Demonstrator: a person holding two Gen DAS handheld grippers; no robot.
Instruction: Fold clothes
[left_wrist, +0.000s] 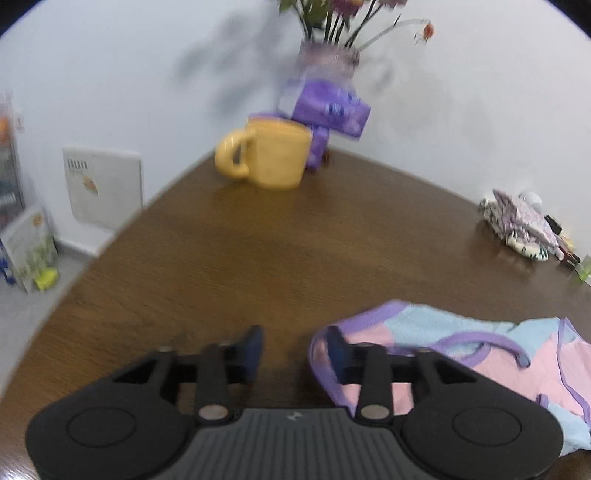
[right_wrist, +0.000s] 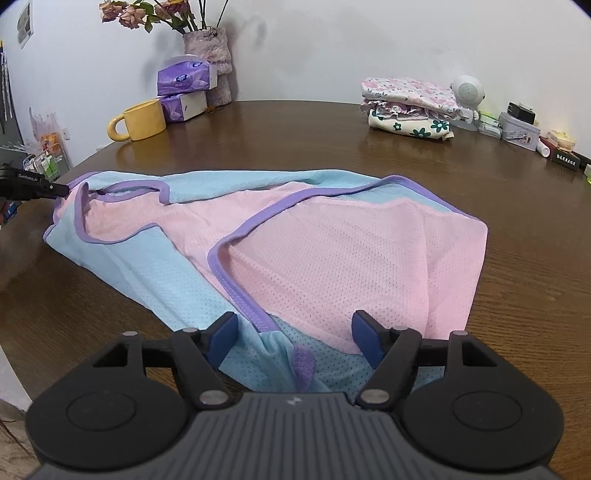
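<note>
A round dark-brown wooden table (right_wrist: 332, 155) is set against a white wall. At eleven o'clock a yellow ceramic mug (right_wrist: 142, 120) is seen beside purple tissue boxes (right_wrist: 184, 79) and a vase of dried flowers (right_wrist: 214, 62). A pink, blue and purple mesh garment (right_wrist: 332, 251) is spread at centre. The left gripper (left_wrist: 295, 350) is parted at the garment's edge; the right gripper (right_wrist: 295, 339) is spread over its near hem, pads unpressed.

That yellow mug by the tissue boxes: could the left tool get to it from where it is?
Probably yes: bare wooden table lies between the open left tool and the yellow mug, with nothing in the way.
</note>
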